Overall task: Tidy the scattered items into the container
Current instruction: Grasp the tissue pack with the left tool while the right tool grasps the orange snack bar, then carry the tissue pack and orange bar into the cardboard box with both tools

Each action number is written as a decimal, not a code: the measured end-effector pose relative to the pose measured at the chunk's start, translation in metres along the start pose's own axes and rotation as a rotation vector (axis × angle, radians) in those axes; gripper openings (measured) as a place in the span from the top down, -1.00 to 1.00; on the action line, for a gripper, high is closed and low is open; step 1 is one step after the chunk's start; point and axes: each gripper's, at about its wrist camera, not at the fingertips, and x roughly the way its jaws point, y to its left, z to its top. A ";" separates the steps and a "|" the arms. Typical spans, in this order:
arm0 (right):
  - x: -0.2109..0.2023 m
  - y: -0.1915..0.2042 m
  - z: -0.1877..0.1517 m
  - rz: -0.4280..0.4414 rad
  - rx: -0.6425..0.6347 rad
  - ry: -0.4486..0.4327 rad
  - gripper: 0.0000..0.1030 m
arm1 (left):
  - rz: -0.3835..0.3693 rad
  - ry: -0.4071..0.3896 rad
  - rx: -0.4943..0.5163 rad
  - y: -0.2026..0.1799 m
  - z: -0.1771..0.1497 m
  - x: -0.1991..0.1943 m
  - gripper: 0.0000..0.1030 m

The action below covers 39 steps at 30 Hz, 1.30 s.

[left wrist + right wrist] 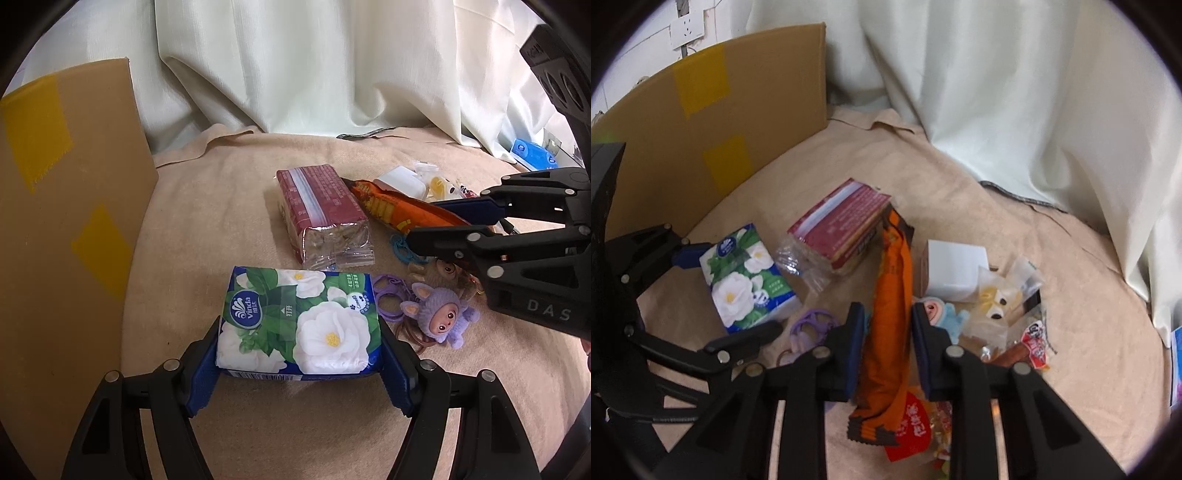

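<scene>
Here, the left tongs (299, 363) clamp a floral tissue pack (299, 321) on both sides, over a beige cloth (229, 206). Ahead of them lies a red biscuit packet (321, 210); to their left stands a cardboard box (66, 236). The right tongs (888, 332) straddle a long orange snack bag (890, 295), the pads touching or nearly touching it; a firm grip cannot be told. A purple plush doll (441, 314) lies between both tongs.
</scene>
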 end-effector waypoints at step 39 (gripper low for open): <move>-0.147 0.009 0.088 0.134 0.234 -0.361 0.52 | 0.110 -0.264 -0.150 0.068 0.107 -0.198 -0.43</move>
